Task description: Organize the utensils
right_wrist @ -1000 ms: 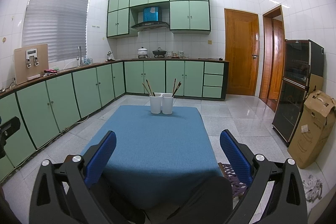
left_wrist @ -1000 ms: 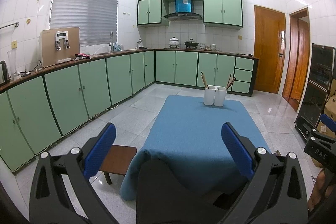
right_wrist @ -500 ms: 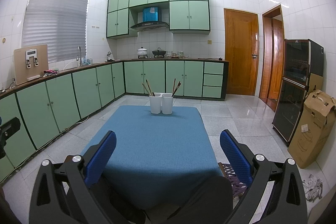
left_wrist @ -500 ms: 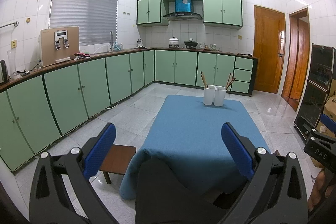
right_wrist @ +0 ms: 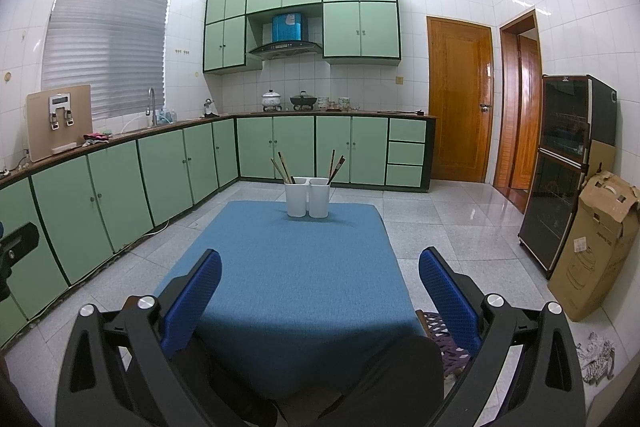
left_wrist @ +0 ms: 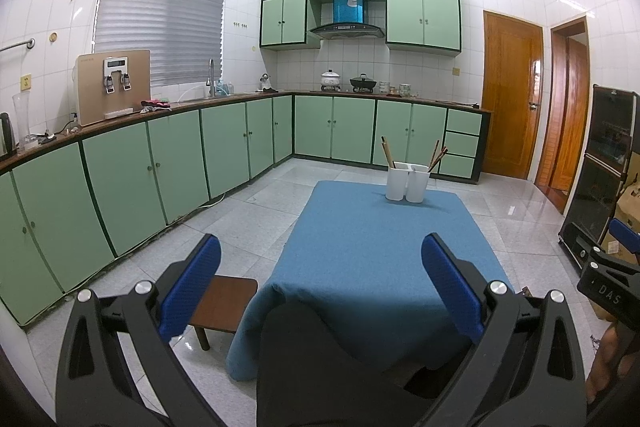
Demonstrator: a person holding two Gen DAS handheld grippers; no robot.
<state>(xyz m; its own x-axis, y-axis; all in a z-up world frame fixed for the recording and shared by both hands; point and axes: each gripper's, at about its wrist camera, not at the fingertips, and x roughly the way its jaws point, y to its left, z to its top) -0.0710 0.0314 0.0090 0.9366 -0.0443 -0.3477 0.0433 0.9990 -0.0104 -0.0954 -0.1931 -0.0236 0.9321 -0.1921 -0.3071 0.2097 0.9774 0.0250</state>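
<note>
Left gripper spread wide, holding nothing. Right gripper likewise. Twin white holders with chopsticks at 12 o'clock on blue-clothed table.

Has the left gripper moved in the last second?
Barely. The left gripper has crept slightly toward the white holders, which sit a touch lower in its view.

Blue tablecloth, white holders
</note>
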